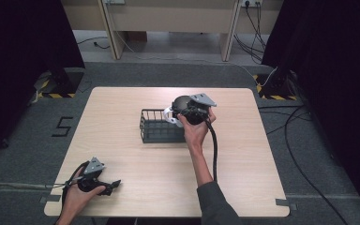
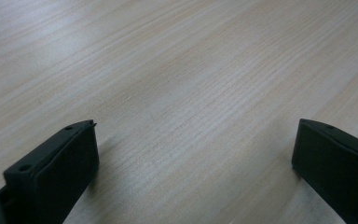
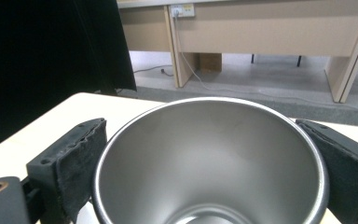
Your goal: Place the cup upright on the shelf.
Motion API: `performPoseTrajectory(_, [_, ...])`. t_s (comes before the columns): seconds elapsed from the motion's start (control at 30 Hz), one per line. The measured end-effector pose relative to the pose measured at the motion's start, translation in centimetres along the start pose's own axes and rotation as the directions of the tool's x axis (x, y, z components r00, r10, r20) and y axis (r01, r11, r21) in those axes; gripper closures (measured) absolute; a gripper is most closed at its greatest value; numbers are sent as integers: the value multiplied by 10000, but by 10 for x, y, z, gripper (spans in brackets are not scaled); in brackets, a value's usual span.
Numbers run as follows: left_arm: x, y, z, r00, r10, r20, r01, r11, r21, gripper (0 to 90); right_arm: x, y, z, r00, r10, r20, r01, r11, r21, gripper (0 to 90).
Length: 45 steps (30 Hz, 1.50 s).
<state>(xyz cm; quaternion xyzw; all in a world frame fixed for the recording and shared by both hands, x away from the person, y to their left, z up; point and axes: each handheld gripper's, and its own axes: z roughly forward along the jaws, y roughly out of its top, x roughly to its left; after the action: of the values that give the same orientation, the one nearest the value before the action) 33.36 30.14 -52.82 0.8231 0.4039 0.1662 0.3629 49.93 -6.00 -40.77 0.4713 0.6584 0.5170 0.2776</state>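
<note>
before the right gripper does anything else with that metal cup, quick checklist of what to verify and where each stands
1. Right gripper has its jaws on both sides of the metal cup: ok.
2. Cup is upright, mouth open toward the camera: ok.
3. Cup looks empty inside: ok, though the bottom is partly cut off.
4. Cup sits over the black wire basket: cannot tell; it is at the basket's right end.
5. Left gripper is open and away, at the table near edge: ok.

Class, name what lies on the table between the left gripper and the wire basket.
Nothing: in the high view, bare wood separates the left gripper from the wire basket.
</note>
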Motion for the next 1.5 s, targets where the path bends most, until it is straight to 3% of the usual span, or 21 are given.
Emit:
performPoseTrajectory(0.63, [0,0,0,10000,6,0,-6,10000,6,0,-4,-21,8,9999,-58,-162,66,9987,510,54])
performPoseTrajectory(1.07, [0,0,0,10000,5,1,-5,10000,5,0,-10,-15,6,9979,-274,-584,325,9956,880,50])
performPoseTrajectory(1.4, [0,0,0,10000,1,1,-1,10000,1,0,-9,-4,0,9978,-336,-565,363,9982,476,91])
performPoseTrajectory(1.43, [0,0,0,10000,-1,0,1,10000,-1,0,-10,2,-5,9973,-428,-589,449,9984,348,172])
performPoseTrajectory(1.5, [0,0,0,10000,1,1,-1,10000,1,0,-10,6,-9,9961,-401,-780,419,9989,219,121])
